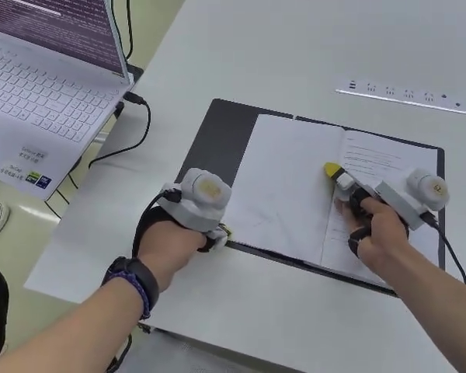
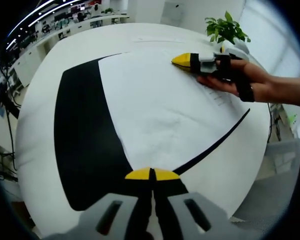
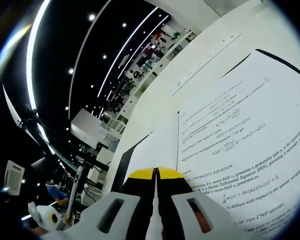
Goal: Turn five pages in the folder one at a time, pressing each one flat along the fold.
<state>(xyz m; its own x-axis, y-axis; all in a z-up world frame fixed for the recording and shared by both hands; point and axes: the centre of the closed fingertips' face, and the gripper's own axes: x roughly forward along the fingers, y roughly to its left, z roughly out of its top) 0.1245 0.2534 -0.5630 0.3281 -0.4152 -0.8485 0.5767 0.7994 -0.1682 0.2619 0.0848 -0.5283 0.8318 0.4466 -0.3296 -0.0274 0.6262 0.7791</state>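
Observation:
A black folder (image 1: pixel 210 136) lies open on the white table. A blank turned page (image 1: pixel 287 179) covers its left half and a printed page (image 1: pixel 380 159) lies on the right. My right gripper (image 1: pixel 332 169) is shut, its yellow tips pressed down on the fold between the two pages. Its own view shows the shut tips (image 3: pixel 155 173) at the printed page (image 3: pixel 240 135) beside the fold. My left gripper (image 1: pixel 220 231) is shut and rests at the folder's near edge. In its own view the tips (image 2: pixel 151 174) meet at the blank page's (image 2: pixel 160 105) near corner.
An open laptop (image 1: pixel 46 85) stands at the far left with a black cable (image 1: pixel 136 132) trailing toward the folder. A white power strip (image 1: pixel 404 95) lies beyond the folder. The table's near edge (image 1: pixel 217 342) runs close under my arms.

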